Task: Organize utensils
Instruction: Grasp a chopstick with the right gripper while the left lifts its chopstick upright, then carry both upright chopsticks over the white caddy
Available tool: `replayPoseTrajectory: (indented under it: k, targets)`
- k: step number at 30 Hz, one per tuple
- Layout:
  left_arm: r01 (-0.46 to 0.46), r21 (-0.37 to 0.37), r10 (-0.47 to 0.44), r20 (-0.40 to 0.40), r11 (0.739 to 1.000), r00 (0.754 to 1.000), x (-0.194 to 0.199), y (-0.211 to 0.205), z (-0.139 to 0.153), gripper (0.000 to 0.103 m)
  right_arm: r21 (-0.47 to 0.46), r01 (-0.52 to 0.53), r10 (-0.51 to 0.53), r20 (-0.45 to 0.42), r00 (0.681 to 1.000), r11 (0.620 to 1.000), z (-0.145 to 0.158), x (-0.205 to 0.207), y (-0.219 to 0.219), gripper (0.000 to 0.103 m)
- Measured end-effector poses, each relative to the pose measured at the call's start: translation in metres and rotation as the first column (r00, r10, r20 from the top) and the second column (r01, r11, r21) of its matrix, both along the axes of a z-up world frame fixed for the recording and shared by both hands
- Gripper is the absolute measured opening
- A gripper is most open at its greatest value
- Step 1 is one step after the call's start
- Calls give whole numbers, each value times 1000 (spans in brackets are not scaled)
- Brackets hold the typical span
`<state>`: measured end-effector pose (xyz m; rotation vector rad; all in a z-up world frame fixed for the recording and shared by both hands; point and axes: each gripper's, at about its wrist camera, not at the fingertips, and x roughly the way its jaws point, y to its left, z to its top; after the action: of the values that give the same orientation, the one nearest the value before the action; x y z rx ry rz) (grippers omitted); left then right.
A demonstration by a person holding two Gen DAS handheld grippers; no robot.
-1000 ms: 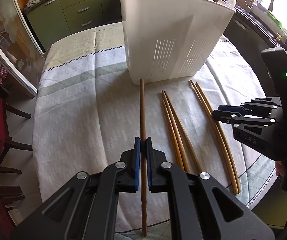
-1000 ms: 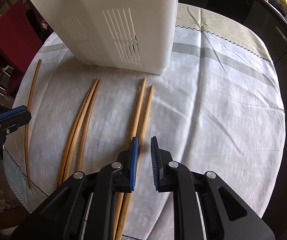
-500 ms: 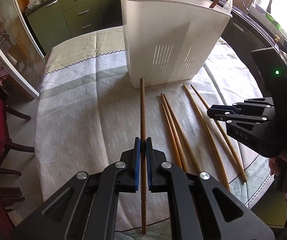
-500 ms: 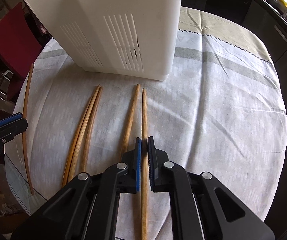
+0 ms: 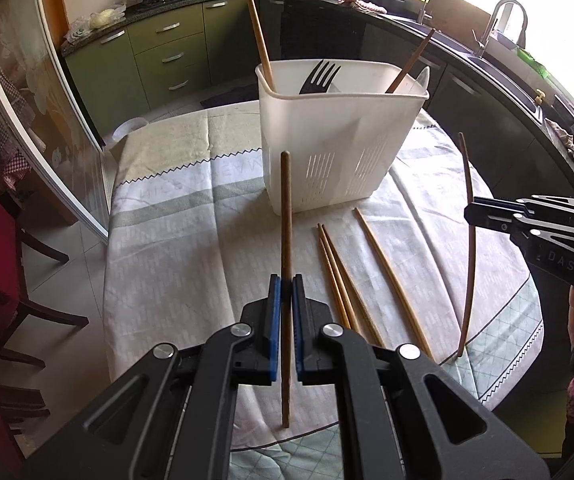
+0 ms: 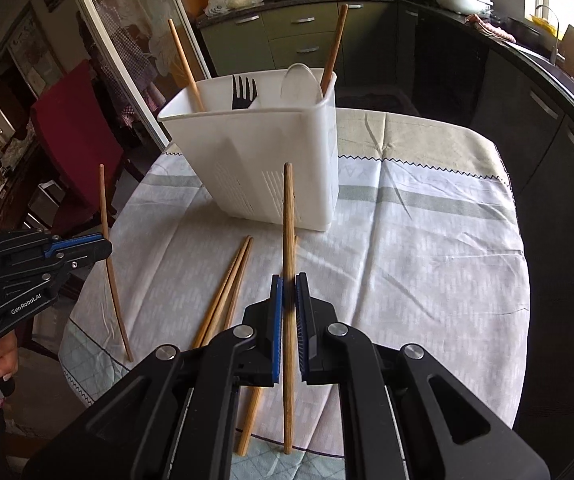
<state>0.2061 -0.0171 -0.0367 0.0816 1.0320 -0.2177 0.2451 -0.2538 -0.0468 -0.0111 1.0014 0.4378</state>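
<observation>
Wooden chopsticks fill both grips: left hand-held gripper [image 5: 285, 294] clamps a dark chopstick [image 5: 285, 216]; right hand-held gripper [image 6: 289, 294] clamps a pale chopstick [image 6: 288, 224]; white caddy [image 5: 339, 148] at twelve o'clock holds some utensils; three chopsticks [image 5: 351, 276] wait on the counter [image 5: 175, 248]

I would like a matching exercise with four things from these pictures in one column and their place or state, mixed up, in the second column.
Things:
1. dark chopstick
2. light chopstick
3. black fork
4. chopstick pair

Places:
a. lying on the tablecloth
b. standing in the white caddy
c. held in the right gripper
d. held in the left gripper

Pairs: 1-d, 2-c, 3-b, 4-a
</observation>
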Motion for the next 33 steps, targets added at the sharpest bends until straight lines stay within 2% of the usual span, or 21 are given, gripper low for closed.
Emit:
replayPoseTrajectory:
  k: [11,33]
  targets:
    - [5,-7,-4,61,1000,998,-26,6,22,6,17,-18,16,81,997,1000,28,-50,-15,7]
    - [30,-30,-27,108,999,994,-39,7,41,6,30,-39,34,138,990,999,47,-62,-20,7]
